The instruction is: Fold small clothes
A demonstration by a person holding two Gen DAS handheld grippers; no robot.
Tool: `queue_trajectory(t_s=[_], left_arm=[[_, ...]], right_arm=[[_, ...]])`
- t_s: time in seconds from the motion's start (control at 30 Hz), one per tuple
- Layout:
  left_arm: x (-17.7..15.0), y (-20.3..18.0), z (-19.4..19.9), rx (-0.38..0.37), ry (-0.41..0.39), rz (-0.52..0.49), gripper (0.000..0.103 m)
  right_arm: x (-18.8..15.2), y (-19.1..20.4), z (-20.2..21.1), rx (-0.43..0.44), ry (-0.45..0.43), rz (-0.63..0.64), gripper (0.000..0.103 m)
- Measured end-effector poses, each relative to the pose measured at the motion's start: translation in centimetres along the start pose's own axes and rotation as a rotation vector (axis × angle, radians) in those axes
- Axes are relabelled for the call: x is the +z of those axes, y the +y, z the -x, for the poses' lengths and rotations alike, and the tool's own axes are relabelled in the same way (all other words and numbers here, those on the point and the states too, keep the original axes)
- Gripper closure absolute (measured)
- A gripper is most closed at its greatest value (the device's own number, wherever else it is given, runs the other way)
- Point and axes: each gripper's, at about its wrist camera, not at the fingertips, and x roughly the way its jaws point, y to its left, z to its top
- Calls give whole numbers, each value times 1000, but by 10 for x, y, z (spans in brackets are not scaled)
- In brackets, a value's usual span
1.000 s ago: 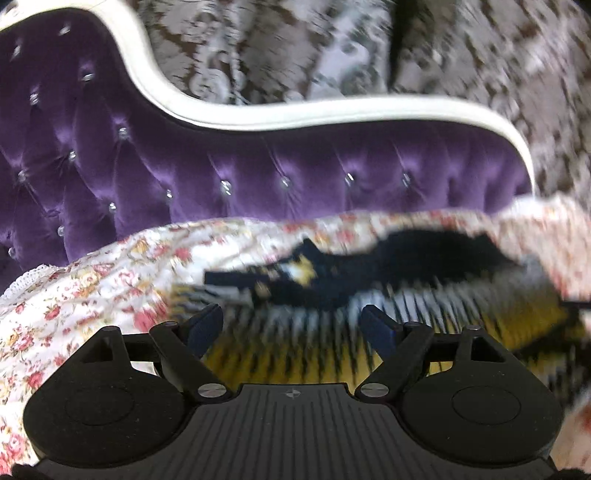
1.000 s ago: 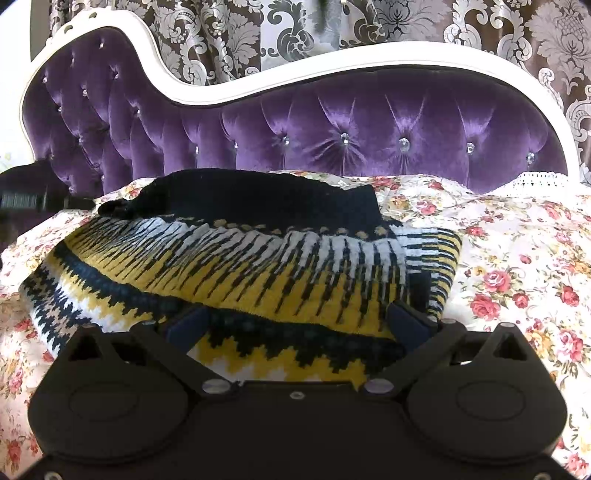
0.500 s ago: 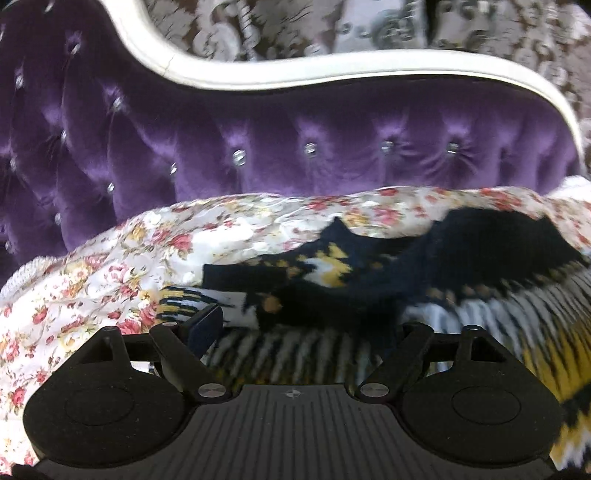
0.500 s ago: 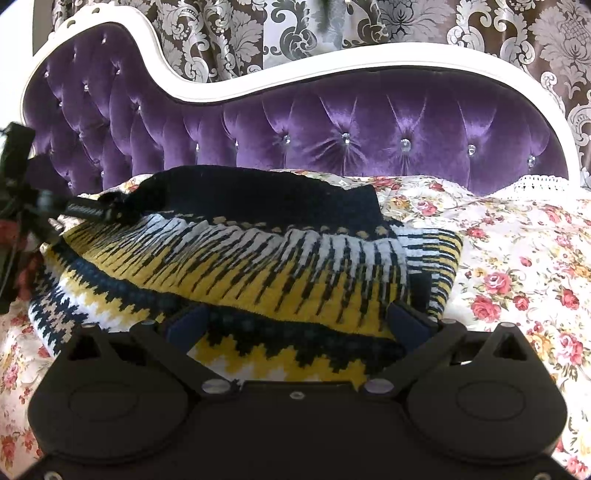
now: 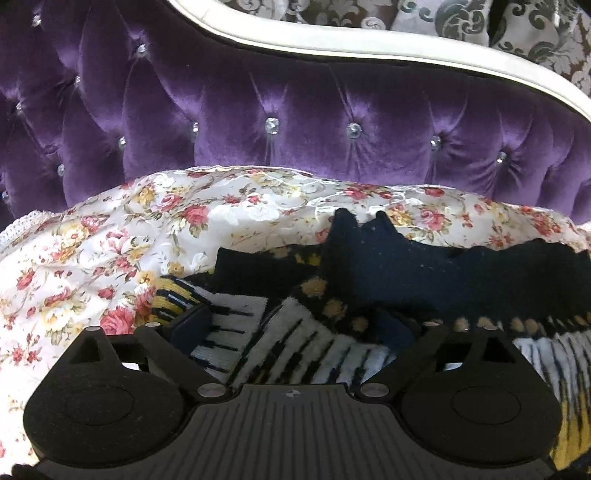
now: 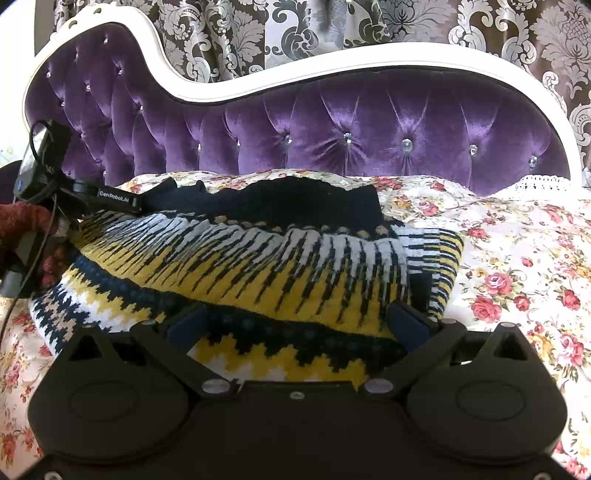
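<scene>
In the left wrist view, the left gripper [image 5: 291, 328] was low over the near-left part of a patterned knit sweater [image 5: 424, 273], its jaws set wide, with white-and-black striped knit lying between the two blue pads [image 5: 190, 326]. The pads did not pinch the cloth; they stood apart on either side of it. The sweater's navy upper part rose in a crumpled ridge just beyond the fingers, with yellow dots along its edge. It lay on a floral bedspread [image 5: 110, 251], which ran back to a tufted purple headboard [image 5: 295, 110] with a white frame [image 5: 369, 44].

In the right wrist view, the right gripper [image 6: 295, 317] was also spread wide, its pads [image 6: 404, 319] flanking the sweater's [image 6: 258, 266] near hem, where the yellow, navy and white zigzag band lay. Nothing was clamped. The sweater lay partly folded on the floral bedspread [image 6: 517, 266], navy top toward the purple headboard [image 6: 369, 122], a striped sleeve tucked at its right edge. At the far left the left gripper [image 6: 118, 199] reached onto the sweater's far corner; from here I could not tell how its jaws stood. Damask curtains [image 6: 424, 26] hung behind the headboard.
</scene>
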Motion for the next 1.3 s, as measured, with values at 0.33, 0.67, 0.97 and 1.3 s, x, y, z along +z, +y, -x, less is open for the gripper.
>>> queue_trajectory(t_s=[0.33, 0.67, 0.97, 1.3], left_arm=[[-5, 0, -2, 19, -35, 4, 0], [-6, 1, -2, 14, -49, 13, 0], [-6, 1, -2, 13, -53, 14, 0], [-6, 1, -2, 13, -54, 12, 0]], right_arm=[[12, -38, 16, 135, -43, -256, 0], [-10, -117, 9, 310, 20, -778, 0], [-8, -107, -1, 400, 41, -799, 0], [-11, -126, -2, 552, 107, -845, 0]])
